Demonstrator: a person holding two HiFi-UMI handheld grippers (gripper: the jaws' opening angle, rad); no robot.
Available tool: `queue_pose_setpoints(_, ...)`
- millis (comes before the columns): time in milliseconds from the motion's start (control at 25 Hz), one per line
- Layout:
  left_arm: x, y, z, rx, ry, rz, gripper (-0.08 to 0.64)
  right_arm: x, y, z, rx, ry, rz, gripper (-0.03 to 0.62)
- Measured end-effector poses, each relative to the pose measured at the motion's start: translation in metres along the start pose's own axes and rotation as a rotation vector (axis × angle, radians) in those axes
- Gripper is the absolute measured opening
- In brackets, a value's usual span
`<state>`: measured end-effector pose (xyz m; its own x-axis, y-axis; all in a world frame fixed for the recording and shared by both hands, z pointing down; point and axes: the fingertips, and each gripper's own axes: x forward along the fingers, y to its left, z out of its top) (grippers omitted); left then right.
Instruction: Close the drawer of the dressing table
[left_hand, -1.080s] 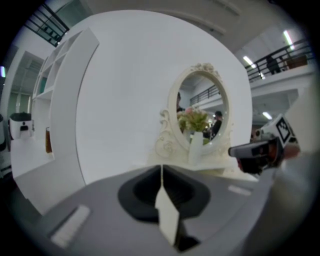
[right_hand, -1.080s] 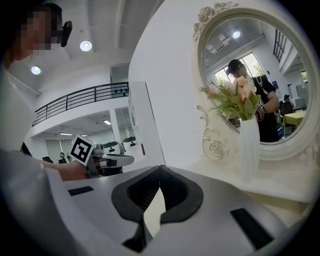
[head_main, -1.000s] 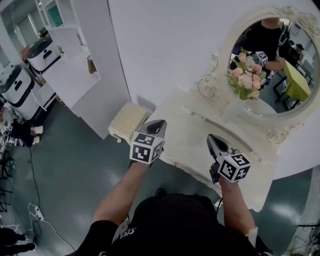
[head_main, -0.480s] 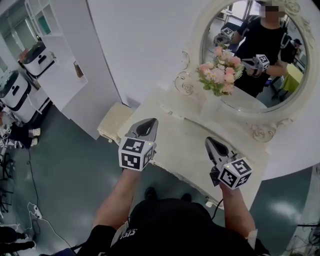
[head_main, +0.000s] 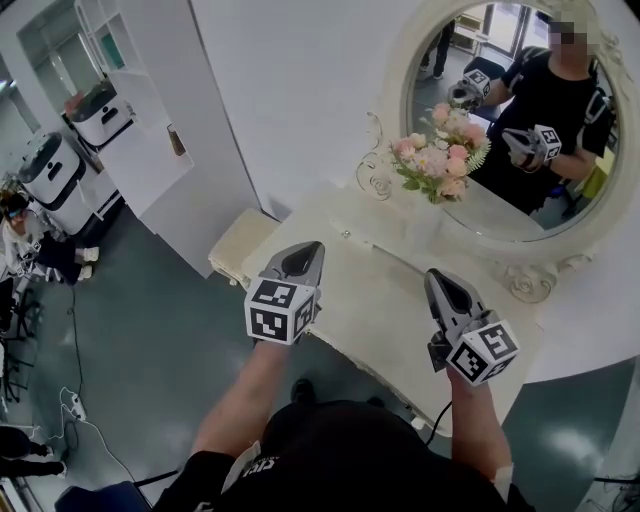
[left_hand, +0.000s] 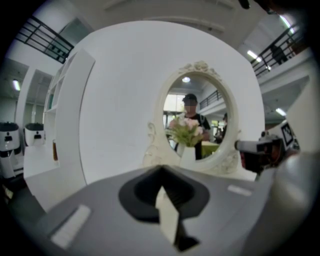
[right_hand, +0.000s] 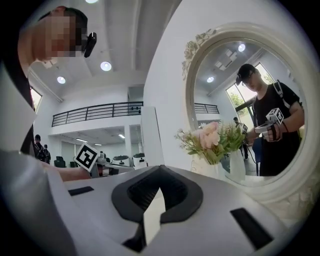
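The white dressing table (head_main: 375, 290) stands against the wall under an oval mirror (head_main: 600, 215). Its front face is hidden from the head view, and no drawer juts past the front edge. My left gripper (head_main: 310, 250) hovers over the left part of the tabletop, shut and empty. My right gripper (head_main: 436, 276) hovers over the right part, also shut with nothing in it. In the left gripper view the left gripper (left_hand: 161, 169) points at the mirror (left_hand: 200, 67). The right gripper (right_hand: 160, 169) points almost level at the flowers (right_hand: 212, 140).
A vase of pink flowers (head_main: 437, 165) stands at the back of the tabletop. A cream cushioned stool (head_main: 235, 248) sits left of the table. A white shelf unit (head_main: 140, 130), white machines (head_main: 55, 165) and a floor power strip (head_main: 75, 405) are further left.
Both grippers have risen from the table's front edge and now hang above the tabletop, still shut. The head view has tilted up and shows more of the mirror.
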<state>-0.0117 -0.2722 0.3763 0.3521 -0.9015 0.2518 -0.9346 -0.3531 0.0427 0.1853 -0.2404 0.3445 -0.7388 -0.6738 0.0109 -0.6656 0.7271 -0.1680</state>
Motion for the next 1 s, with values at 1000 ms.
queue_pose_setpoints(1000, -0.019, 0.034, 0.014, -0.008, -0.054, 0.031, 0.011, 0.036, 0.028, 0.014, -0.065, -0.004, 0.025, -0.008)
